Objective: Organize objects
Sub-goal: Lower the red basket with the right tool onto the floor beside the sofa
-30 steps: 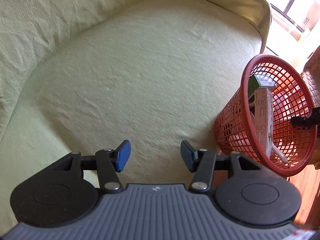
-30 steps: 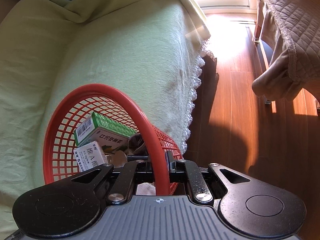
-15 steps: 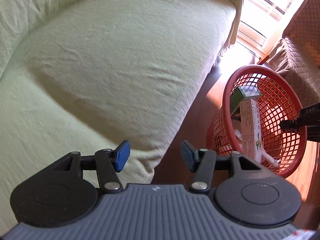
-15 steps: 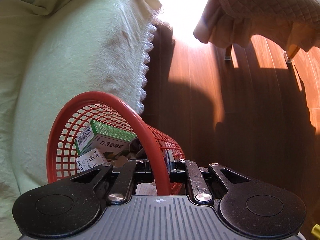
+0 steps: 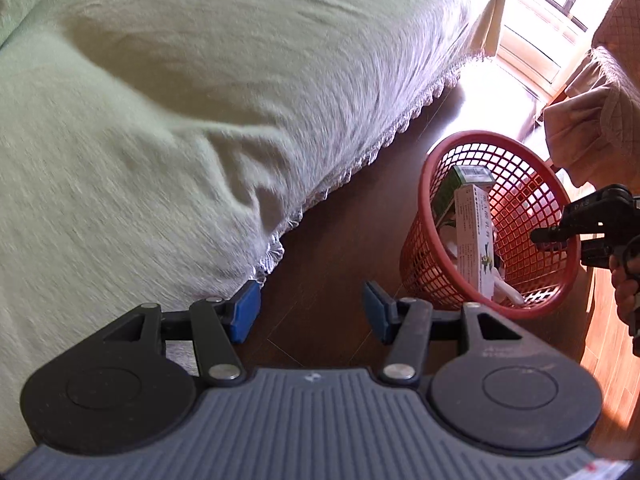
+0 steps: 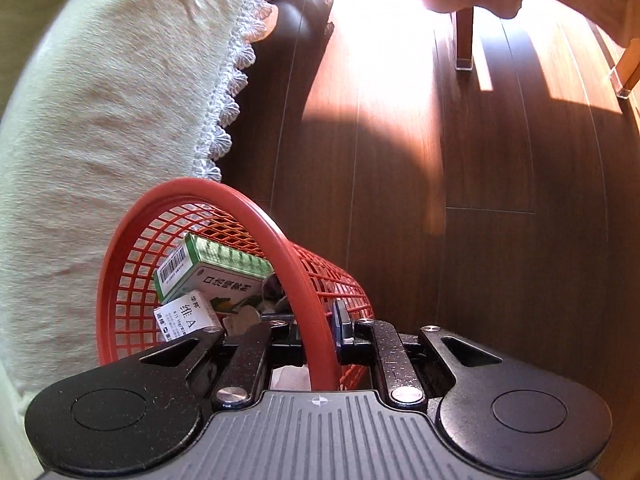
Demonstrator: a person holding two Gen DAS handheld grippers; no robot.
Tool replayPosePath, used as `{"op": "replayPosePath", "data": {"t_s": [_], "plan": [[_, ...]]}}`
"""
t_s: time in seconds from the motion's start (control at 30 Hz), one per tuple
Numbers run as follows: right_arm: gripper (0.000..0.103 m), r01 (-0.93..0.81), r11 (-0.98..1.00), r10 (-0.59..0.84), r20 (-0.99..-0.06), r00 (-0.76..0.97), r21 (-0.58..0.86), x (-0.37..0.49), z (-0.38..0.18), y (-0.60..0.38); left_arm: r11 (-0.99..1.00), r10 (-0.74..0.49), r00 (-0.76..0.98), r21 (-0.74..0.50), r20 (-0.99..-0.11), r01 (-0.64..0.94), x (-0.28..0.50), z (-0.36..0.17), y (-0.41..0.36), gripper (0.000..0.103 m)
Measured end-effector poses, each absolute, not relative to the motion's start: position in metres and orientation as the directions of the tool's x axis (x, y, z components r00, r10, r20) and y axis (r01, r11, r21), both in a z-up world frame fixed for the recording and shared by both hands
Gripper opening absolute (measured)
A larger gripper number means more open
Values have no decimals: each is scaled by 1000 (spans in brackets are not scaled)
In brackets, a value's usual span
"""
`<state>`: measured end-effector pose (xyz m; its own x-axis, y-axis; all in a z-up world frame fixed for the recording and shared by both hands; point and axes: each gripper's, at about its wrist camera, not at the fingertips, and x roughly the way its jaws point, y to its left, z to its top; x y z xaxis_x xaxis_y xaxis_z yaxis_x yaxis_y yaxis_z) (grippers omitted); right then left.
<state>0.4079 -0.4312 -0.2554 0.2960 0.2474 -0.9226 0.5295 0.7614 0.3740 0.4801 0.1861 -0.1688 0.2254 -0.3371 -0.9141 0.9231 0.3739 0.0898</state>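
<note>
Red basket (image 6: pixel 240 216) rim pinched between right gripper (image 6: pixel 320 332) fingers.

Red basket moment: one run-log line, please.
right gripper: shut on red basket rim | left gripper: open, empty | basket contents: boxes | below: wood floor

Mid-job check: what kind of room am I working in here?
Most likely a home living room. A sofa under a pale green cover with lace trim stands on a wood plank floor, with sunlight from a window. The right gripper holds a red mesh basket of boxes.
</note>
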Motion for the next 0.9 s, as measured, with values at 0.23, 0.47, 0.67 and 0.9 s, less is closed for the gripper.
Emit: {"op": "replayPosePath", "data": {"t_s": [0.23,0.47,0.67,0.9], "plan": [[9,507,764,261,-911,320,398,413,-351,-439,393,-341,260,115,-903,912,479,-240,194,51],[13,448,769,311,-879,360,455,412,-400,-454,445,-320,292,129,-902,886,498,-270,202,51],[67,358,841,302,-901,311,405,424,-390,-456,482,-302,320,146,-898,864,501,-270,210,58],[70,264,925,167,-917,362,273,410,-338,-462,448,-305,286,128,-909,885,482,-253,222,69]]}}
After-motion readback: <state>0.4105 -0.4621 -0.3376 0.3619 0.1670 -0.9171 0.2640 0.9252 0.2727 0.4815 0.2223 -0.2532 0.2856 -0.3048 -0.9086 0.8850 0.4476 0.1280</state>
